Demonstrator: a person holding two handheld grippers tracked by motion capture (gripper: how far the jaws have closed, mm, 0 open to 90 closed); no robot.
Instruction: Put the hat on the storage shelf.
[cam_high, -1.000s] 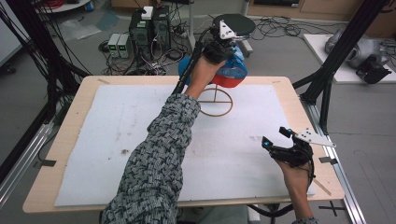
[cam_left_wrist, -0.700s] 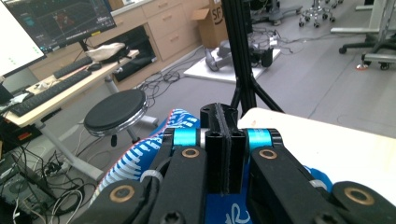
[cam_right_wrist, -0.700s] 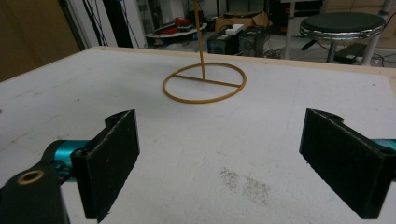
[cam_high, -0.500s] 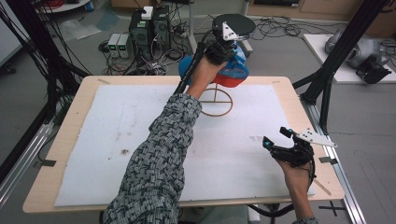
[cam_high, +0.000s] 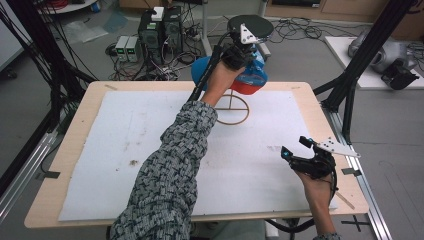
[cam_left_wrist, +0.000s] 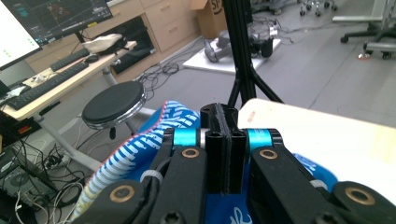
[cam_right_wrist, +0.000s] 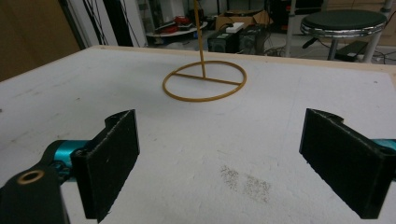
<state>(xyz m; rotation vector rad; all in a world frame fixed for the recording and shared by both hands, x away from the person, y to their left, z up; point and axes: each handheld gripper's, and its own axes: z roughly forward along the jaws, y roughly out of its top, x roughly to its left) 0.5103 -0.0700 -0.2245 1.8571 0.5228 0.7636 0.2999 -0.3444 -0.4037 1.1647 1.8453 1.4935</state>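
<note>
A thin gold wire stand (cam_high: 232, 111) with a ring base (cam_right_wrist: 204, 80) rises from the white mat near the table's far edge. At its top hangs a blue, white-striped and red cloth piece (cam_high: 248, 79). My left gripper (cam_high: 246, 59) is up at that cloth, arm stretched across the table; in the left gripper view its jaws (cam_left_wrist: 223, 112) are pressed together with the striped cloth (cam_left_wrist: 140, 144) bunched around and beneath them. My right gripper (cam_high: 295, 146) hovers low over the mat at the front right, open and holding nothing (cam_right_wrist: 219, 116), facing the stand.
A white mat (cam_high: 125, 150) covers the wooden table (cam_high: 60, 165). Black frame posts (cam_high: 350, 85) stand at the table's sides. Beyond the far edge are a round black stool (cam_high: 250, 25), computers and cables on the floor.
The left gripper and the cloth have shifted very slightly at the top of the stand. The right gripper has stayed where it was.
</note>
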